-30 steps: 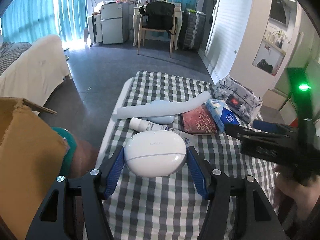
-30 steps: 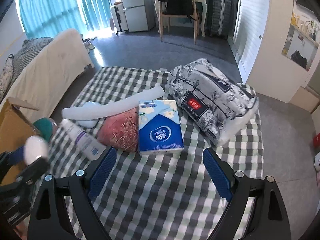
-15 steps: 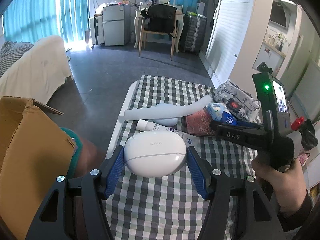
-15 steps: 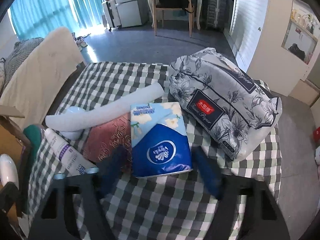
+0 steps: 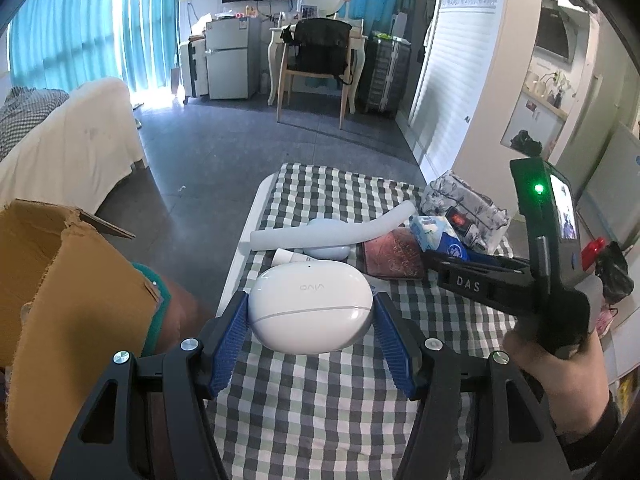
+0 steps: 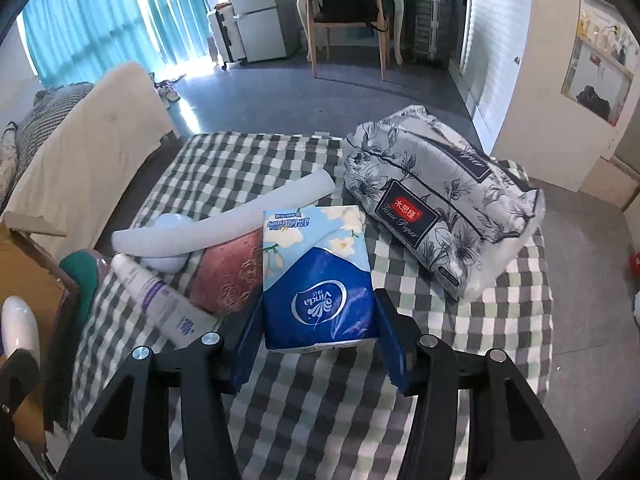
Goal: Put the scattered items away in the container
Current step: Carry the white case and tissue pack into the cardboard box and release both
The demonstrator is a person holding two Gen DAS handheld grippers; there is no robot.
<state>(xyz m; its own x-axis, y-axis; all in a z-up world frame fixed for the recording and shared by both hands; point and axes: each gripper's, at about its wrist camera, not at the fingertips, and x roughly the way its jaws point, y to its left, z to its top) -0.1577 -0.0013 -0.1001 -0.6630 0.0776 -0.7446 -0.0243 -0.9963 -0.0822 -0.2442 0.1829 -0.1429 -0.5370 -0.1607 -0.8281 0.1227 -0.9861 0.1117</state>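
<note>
At the bottom centre of the left wrist view, the left gripper [image 5: 311,322] still clamps the white earbud case [image 5: 311,307] between its blue pads, raised over the checked tablecloth [image 5: 320,400], with the cardboard box [image 5: 60,300] at left. The right gripper [image 6: 316,334], wide open a second ago, has moved forward and closed in on the blue tissue pack [image 6: 318,280], pads at its sides. Farther up lie the red pouch [image 6: 230,268], white tube [image 6: 160,300], white roll [image 6: 224,216] and floral tissue bag [image 6: 436,200].
</note>
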